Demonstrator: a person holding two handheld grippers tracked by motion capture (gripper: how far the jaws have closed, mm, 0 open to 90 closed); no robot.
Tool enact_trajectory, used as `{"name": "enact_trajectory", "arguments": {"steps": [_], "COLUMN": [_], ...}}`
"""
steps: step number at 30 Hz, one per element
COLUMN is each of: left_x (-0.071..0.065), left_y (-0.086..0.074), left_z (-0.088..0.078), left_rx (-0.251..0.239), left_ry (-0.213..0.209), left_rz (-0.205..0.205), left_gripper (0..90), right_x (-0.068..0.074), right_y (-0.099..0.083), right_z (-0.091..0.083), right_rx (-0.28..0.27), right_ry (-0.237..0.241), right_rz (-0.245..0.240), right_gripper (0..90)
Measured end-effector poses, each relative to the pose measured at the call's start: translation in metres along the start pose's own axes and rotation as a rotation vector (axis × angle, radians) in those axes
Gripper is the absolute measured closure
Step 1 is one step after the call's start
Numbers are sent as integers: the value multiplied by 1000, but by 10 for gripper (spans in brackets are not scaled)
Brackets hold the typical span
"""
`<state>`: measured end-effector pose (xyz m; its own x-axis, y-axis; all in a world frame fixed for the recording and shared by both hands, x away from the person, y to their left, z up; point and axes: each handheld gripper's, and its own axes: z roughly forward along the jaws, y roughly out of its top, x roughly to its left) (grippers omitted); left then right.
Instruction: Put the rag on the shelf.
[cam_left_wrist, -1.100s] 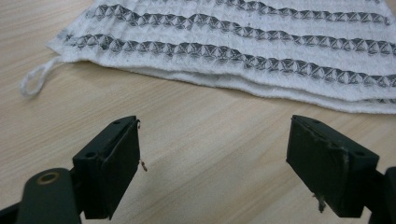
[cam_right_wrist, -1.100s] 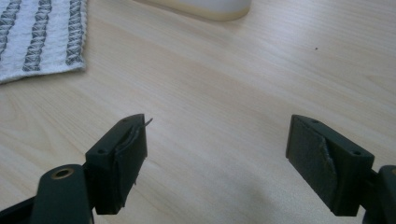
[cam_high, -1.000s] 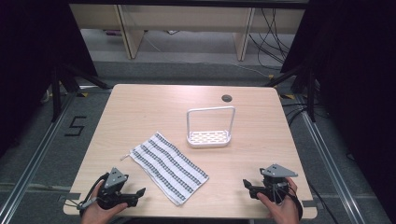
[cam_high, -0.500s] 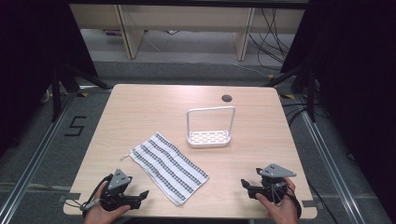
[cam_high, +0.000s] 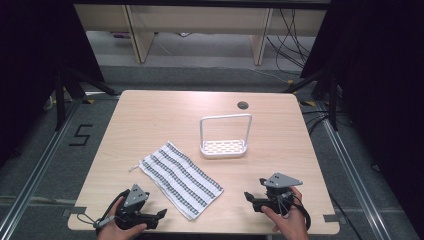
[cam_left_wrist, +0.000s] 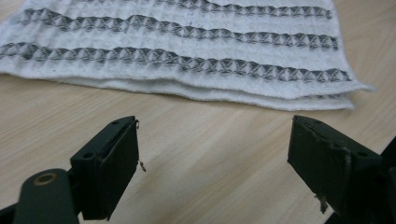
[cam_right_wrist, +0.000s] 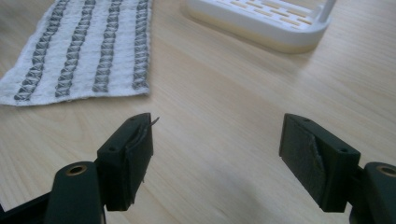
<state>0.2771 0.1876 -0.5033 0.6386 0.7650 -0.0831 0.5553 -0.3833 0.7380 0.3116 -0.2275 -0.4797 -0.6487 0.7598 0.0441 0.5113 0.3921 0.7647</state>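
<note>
High view is giving me the light wooden table (cam_high: 165, 115) with a folded white cloth with dark grey stripes (cam_high: 180, 179) lying flat just left of centre, slanting from ten o'clock down to four o'clock. A white plastic slotted tray with a tall hoop handle (cam_high: 224, 145) is standing at about one o'clock from the cloth, apart from it. I am holding the left gripper (cam_high: 159, 216) at the near edge, around seven o'clock, its jaws spread wide and pointing at the cloth's near corner (the folded hem is sitting just ahead in the left gripper view (cam_left_wrist: 212, 184)). The right gripper (cam_high: 248, 197) is sitting at five o'clock, jaws likewise gaping, nothing between them, over bare wood.
</note>
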Motion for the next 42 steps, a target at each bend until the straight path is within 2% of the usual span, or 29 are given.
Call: {"name": "enact_trajectory", "arguments": {"steps": [3,5,7,8,10,13,14,17,19,21,23,24,27,28,29,30,31,32,33,34,35,39,40,41,42], "left_x": [-6,-10,-15,-19,-24,-29,-33,-35,-37,-41,-42,-42,-50,-53,-58,-58,-61,-62,-65,-65,-67,-70,-70,-70,-72], "left_y": [1,1,3,4,4,6,7,8,8,10,10,12,13,14,16,16,20,22,22,22,25,28,30,30,31], "left_z": [2,2,5,6,8,10,11,12,13,15,16,17,20,22,24,24,25,25,26,26,29,32,33,33,34], "left_rx": [-11,10,11,20,11,22,15,26,33,19,21,28,35,33,34,34,47,56,52,52,59,56,67,67,63], "left_ry": [-20,-28,-36,-48,-63,-71,-90,-78,-86,-104,-103,-94,-117,-129,-134,-134,-129,-130,-130,-130,-136,-135,-132,-132,-138], "left_rz": [-3,22,23,54,42,74,68,72,75,47,34,66,58,60,84,84,114,129,117,117,139,140,163,163,144], "left_gripper": [166,192,195,197,203,215,225,235,246,260,267,275,290,290,291,292,292,294,297,299,301,326,336,342,342], "right_x": [3,5,8,10,13,15,17,20,24,27,28,28,31,32,34,34,35,36,36,38,38,40,41,41,41], "right_y": [2,5,7,9,11,13,16,18,20,24,25,26,29,30,32,32,34,34,36,36,38,41,41,41,41], "right_z": [2,5,8,12,15,18,20,24,28,33,35,37,43,44,48,48,50,53,53,55,55,60,62,62,64], "right_rx": [2,1,3,2,8,7,16,20,23,41,51,47,65,76,65,65,76,61,78,58,71,83,72,72,76], "right_ry": [6,10,21,35,48,60,76,92,101,114,111,117,117,124,124,124,122,116,125,120,121,121,121,121,117], "right_rz": [-6,-21,-35,-50,-59,-67,-78,-79,-84,-103,-98,-109,-118,-106,-129,-129,-138,-138,-142,-143,-157,-150,-137,-137,-147], "right_gripper": [272,277,290,302,319,335,352,356,372,378,380,383,390,391,396,396,400,403,412,427,430,439,440,440,440]}}
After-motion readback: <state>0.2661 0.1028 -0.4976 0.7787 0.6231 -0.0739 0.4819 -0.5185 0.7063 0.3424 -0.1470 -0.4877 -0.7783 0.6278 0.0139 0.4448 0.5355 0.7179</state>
